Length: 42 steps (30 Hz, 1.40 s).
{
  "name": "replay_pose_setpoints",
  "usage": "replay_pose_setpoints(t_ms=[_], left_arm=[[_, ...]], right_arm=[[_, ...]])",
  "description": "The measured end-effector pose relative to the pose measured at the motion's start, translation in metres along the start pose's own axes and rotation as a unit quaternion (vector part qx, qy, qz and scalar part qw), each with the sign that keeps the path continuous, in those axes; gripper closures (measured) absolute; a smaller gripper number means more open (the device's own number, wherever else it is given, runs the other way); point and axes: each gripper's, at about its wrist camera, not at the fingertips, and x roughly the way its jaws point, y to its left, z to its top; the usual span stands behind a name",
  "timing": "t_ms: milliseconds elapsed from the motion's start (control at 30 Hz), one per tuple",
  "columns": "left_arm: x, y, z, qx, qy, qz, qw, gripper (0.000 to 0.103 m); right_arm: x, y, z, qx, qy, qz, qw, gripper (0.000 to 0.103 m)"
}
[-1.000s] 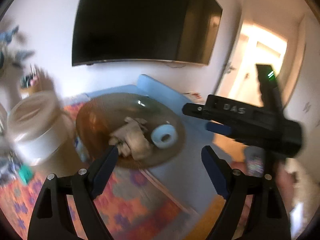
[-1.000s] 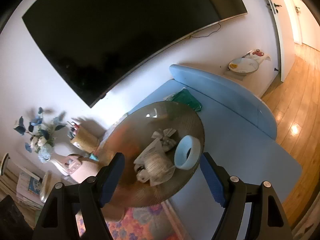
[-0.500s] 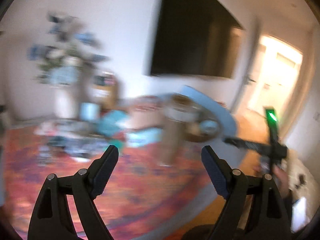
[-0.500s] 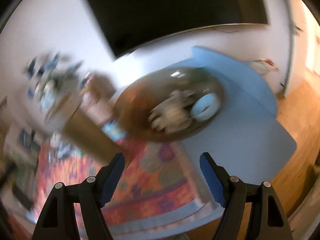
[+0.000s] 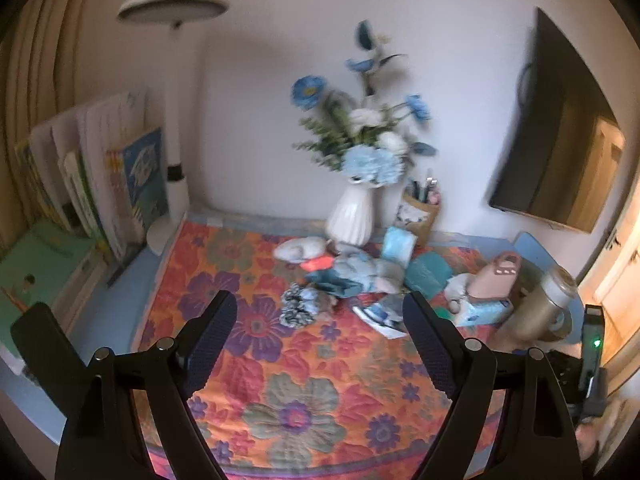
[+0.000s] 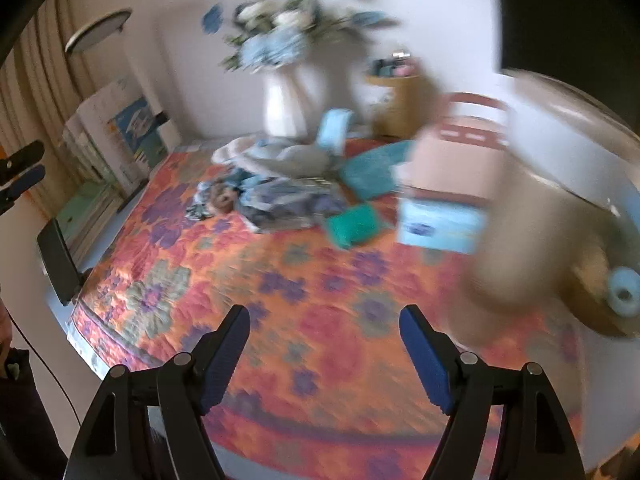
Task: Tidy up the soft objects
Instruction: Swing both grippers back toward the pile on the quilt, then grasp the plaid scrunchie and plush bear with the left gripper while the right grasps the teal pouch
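Note:
A heap of soft things lies on the floral quilt (image 5: 280, 380): blue cloths (image 5: 356, 276), a patterned scrunchie (image 5: 298, 310), a teal cloth (image 5: 428, 274) and a white plush (image 5: 300, 250). My left gripper (image 5: 318, 304) hangs open and empty above the quilt, just short of the scrunchie. The right wrist view is blurred. In it the heap (image 6: 280, 196) and a teal cloth (image 6: 352, 224) lie well beyond my right gripper (image 6: 324, 314), which is open with nothing between its fingers.
Behind the heap stand a white vase of blue flowers (image 5: 352, 216) and a pencil holder (image 5: 420, 212). A pink bag (image 5: 496, 280), a tissue pack (image 5: 480, 312) and a beige canister (image 5: 536, 308) sit at right. Books (image 5: 120, 184) and a lamp pole (image 5: 176, 140) fill the left corner.
Both views have swung left, away from the glass plate with the tape roll, onto the floral quilt and the heap. Both grippers kept the same opening.

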Motion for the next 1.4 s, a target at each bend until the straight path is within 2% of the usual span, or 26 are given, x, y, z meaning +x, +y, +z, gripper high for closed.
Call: replay_pose_setpoints(t_ms=[100, 167, 367, 467, 633, 800, 967, 1033, 1067, 1133, 1167, 1200, 1300, 1400], left_arm=[[0.032, 0.017, -0.003, -0.011, 0.024, 0.004, 0.9997, 0.019], [0.061, 0.021, -0.009, -0.011, 0.044, -0.008, 0.9989, 0.019], [0.152, 0.023, -0.027, -0.028, 0.109, -0.028, 0.9932, 0.019], [0.18, 0.013, -0.03, -0.009, 0.13, -0.031, 0.991, 0.021], [0.209, 0.003, -0.033, 0.02, 0.144, -0.026, 0.989, 0.021], [0.222, 0.003, -0.035, 0.022, 0.144, -0.046, 0.9882, 0.023], [0.231, 0.006, -0.036, 0.017, 0.147, -0.05, 0.9876, 0.023], [0.237, 0.004, -0.034, 0.018, 0.153, -0.048, 0.987, 0.038], [0.24, 0.002, -0.034, 0.021, 0.154, -0.046, 0.9868, 0.042], [0.247, -0.002, -0.034, 0.032, 0.165, -0.039, 0.985, 0.068], [0.247, -0.002, -0.035, 0.03, 0.167, -0.042, 0.9847, 0.068], [0.244, -0.002, -0.034, 0.028, 0.16, -0.045, 0.9857, 0.074], [0.227, 0.0, -0.035, 0.032, 0.154, -0.051, 0.9863, 0.074], [0.193, 0.002, -0.043, 0.034, 0.144, -0.082, 0.9855, 0.074]], right_arm=[[0.025, 0.017, 0.015, 0.002, 0.011, 0.015, 1.0, 0.027], [0.039, 0.02, 0.022, 0.018, 0.015, 0.013, 1.0, 0.027], [0.072, -0.006, 0.017, 0.124, 0.036, -0.008, 0.992, 0.027], [0.075, -0.019, 0.007, 0.163, 0.021, -0.045, 0.985, 0.027], [0.082, -0.022, 0.013, 0.195, 0.0, -0.071, 0.978, 0.027], [0.099, -0.023, 0.034, 0.224, -0.01, -0.108, 0.969, 0.027], [0.129, -0.028, 0.048, 0.241, -0.004, -0.128, 0.962, 0.042], [0.14, -0.028, 0.05, 0.242, 0.0, -0.131, 0.961, 0.052], [0.142, -0.026, 0.051, 0.238, -0.004, -0.137, 0.962, 0.055], [0.143, -0.022, 0.052, 0.221, -0.011, -0.147, 0.964, 0.058], [0.143, -0.022, 0.052, 0.219, -0.01, -0.144, 0.965, 0.059], [0.141, -0.021, 0.05, 0.216, -0.012, -0.141, 0.966, 0.06], [0.133, -0.016, 0.043, 0.206, -0.019, -0.111, 0.972, 0.06], [0.113, -0.004, 0.029, 0.178, -0.03, -0.095, 0.979, 0.06]])
